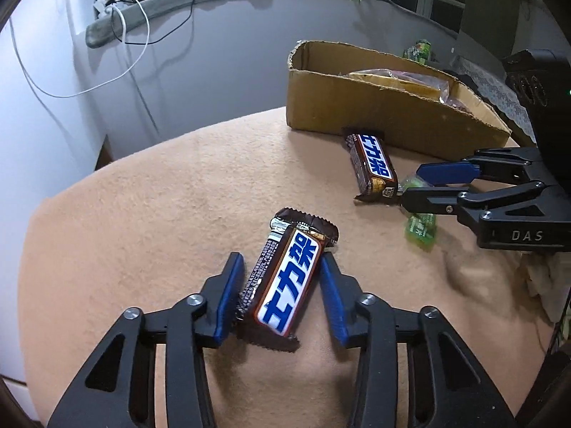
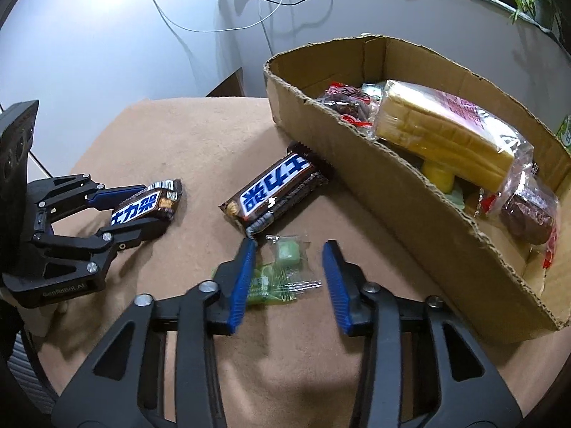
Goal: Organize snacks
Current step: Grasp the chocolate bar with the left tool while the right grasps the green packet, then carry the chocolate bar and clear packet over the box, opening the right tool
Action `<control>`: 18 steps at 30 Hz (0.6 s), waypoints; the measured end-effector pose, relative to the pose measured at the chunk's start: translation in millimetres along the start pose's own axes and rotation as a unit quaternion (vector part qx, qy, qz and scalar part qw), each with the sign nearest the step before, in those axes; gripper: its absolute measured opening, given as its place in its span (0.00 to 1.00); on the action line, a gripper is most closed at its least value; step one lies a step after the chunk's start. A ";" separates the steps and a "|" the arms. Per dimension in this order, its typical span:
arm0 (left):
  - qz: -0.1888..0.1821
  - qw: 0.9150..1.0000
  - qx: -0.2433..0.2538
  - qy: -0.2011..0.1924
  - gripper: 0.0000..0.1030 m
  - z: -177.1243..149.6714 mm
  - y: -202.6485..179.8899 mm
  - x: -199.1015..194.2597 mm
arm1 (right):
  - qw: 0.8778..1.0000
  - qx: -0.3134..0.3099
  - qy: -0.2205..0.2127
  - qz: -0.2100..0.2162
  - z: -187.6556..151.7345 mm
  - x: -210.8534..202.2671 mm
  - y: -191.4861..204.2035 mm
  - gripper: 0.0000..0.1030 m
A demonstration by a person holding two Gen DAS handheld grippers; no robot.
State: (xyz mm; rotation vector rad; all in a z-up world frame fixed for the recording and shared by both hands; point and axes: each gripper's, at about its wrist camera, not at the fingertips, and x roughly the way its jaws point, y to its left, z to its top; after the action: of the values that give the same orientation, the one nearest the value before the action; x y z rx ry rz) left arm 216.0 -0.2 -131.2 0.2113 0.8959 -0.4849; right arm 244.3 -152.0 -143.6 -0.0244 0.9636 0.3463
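The left gripper [image 1: 282, 285] had its blue pads on either side of a chocolate bar [image 1: 282, 281]. The left pad touched the wrapper's side and the right pad sat against its upper edge, so the jaws pinched the bar, which lay tilted on the tan cloth [image 1: 142, 214].

The right gripper [image 2: 289, 278] stood with its jaws spread over two green candies [image 2: 282, 271] in clear wrappers. The left pad touched the wrappers; the right pad stood apart from them, so nothing was gripped there.

A second chocolate bar [image 2: 278, 192] lay flat between the two grippers, its far end touching the near wall of the cardboard box [image 2: 392, 192]. That wall was low with a ragged torn rim. The box was open on top and held a wrapped stack of yellow cake slices [image 2: 442, 135], dark red packets [image 2: 342, 103] and other small sweets, leaving little free floor inside.

Left of the held bar the cloth was bare up to its edge, beyond which lay a white wall [image 1: 53, 107]. The near cloth below both grippers was open too. White and black cables [image 1: 135, 35] hung by the wall behind.
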 end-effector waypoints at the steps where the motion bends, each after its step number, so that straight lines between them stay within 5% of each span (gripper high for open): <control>1: -0.002 1.000 -0.003 0.000 0.35 -0.4 0.2 -0.4 | 1.000 -0.003 0.000 -0.001 -0.5 -0.1 1.0 0.31; 4: -0.004 1.000 -0.007 -0.002 0.26 -0.8 0.1 -0.4 | 1.000 -0.009 0.001 -0.004 -2.1 -0.3 2.2 0.25; 18: -0.015 0.998 -0.056 -0.011 0.26 -9.6 1.0 -14.1 | 1.000 0.003 -0.015 0.007 -11.0 -24.1 -1.2 0.24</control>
State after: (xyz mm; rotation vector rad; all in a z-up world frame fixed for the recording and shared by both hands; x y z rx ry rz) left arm 202.4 8.7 -126.0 0.0906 0.9031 -0.4627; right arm 223.4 -161.7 -130.6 -0.0070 0.9353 0.3566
